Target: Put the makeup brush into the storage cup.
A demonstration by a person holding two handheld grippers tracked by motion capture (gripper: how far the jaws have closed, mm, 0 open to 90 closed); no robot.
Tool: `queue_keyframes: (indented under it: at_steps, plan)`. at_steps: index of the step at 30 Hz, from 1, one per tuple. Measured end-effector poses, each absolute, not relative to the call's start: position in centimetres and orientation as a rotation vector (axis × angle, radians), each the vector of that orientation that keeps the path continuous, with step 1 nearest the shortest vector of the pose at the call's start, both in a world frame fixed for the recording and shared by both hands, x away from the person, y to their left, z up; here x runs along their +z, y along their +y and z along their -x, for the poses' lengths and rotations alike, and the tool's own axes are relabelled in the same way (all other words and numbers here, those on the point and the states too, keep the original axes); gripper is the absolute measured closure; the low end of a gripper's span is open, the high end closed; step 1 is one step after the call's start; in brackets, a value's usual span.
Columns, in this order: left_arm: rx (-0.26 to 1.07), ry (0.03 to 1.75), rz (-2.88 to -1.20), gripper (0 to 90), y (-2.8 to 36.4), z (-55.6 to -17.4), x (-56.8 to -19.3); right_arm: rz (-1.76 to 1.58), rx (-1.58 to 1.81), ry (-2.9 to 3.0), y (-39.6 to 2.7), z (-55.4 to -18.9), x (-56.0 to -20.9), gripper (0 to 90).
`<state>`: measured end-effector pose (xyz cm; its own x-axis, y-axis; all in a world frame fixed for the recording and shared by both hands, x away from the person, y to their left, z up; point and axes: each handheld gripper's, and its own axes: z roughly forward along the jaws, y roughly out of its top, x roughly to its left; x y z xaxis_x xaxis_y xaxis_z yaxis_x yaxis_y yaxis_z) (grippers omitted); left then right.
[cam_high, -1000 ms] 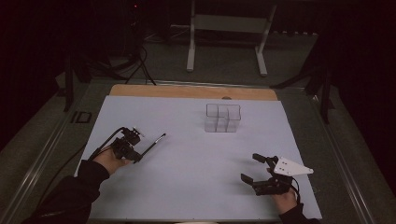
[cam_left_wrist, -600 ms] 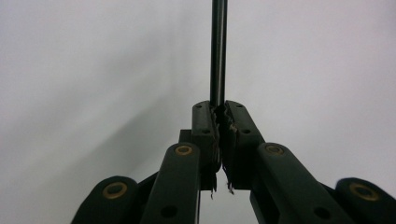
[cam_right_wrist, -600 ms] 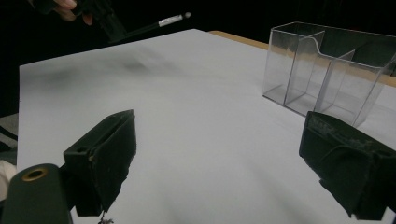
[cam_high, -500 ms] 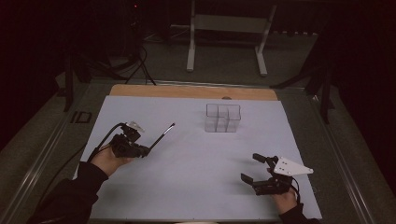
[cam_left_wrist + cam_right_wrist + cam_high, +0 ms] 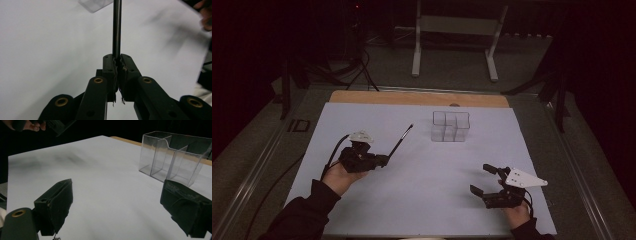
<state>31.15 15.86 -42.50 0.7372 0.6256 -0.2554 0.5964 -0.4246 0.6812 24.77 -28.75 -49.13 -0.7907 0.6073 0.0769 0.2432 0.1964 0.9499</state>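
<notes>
Moved: left claw (image 5: 384,160) has carried the brush (image 5: 401,141) up and toward the middle of the sheet since the first earlier high view — there it sat nearer the left edge, with the brush tip lower and closer to the hand.
Unmoved: right claw (image 5: 483,179) lies near the sheet's near right corner, as in both earlier frames; the box (image 5: 450,126) has not shifted either.
Left claw: jaws shut tight on the brush handle (image 5: 116,30); in the left gripper view the thin dark shaft rises straight out from between the pads.
Right claw: jaws wide apart, nothing between them; in the right gripper view the white sheet (image 5: 105,195) lies bare between the two pads.
Brush: held off the table, slanting up and away from the hand, its tip pointing toward the box but well apart from it.
Box: clear, divided into compartments, upright on the far middle of the sheet; it looks empty.
Step in hand: likely bringing the brush over to the box to drop it in one compartment.
How to do it well: keep the grip firm so the thin shaft does not swivel — then turn the wrist until the brush stands near upright, bring the lower end over one compartment, clear of the divider walls, and lower before letting go.
Risk: a light clear box may slide or tip if the brush knocks a wall; the free right claw could steady it.
</notes>
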Motion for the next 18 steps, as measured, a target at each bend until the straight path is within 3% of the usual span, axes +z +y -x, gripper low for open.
queue_keyframes:
  at_steps: [18]
  plan:
    - [0.094, 0.858, -2.024, 85.5, 13.3, -29.8, -44.9, -0.818, 1.607, 2.159, -28.8, -25.0, -49.2, 11.1]
